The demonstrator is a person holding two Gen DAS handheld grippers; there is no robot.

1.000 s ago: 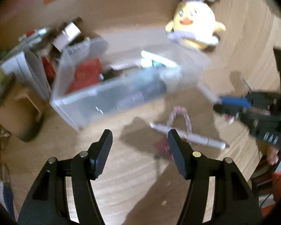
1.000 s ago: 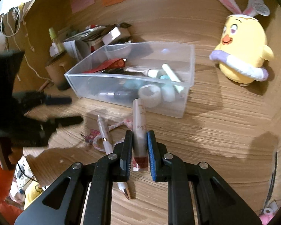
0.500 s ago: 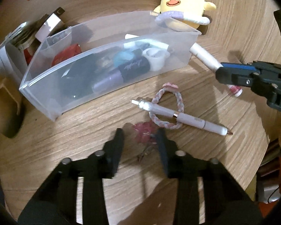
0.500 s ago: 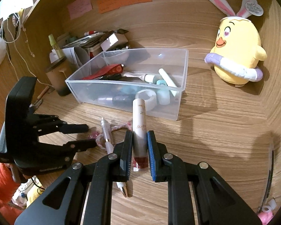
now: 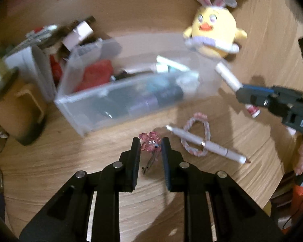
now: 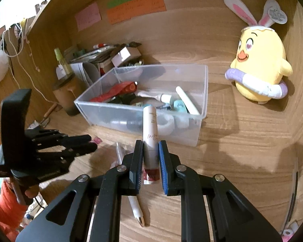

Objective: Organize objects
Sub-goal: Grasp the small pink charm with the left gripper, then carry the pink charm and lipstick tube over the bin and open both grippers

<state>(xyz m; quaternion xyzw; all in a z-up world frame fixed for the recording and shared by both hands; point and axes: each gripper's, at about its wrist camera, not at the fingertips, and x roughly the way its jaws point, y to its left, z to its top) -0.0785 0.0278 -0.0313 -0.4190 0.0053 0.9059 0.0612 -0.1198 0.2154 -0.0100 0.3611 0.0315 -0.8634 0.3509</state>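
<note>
My left gripper (image 5: pixel 150 144) has just been closing on the little pink clip (image 5: pixel 150 144) above the table (image 5: pixel 50 161), and my right gripper (image 6: pixel 150 147) squeezes the white tube (image 6: pixel 150 133) near the box (image 6: pixel 202 92).

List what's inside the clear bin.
In the clear bin: a red pouch, a white stick, a toothbrush head, a teal item, a dark bottle and white rings behind the frosted front wall. Whatever lies beneath them is covered.

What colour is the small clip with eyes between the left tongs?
Translucent pink small animal-shaped hair clip, with a dark nose; the left wrist view shows it best.
</note>
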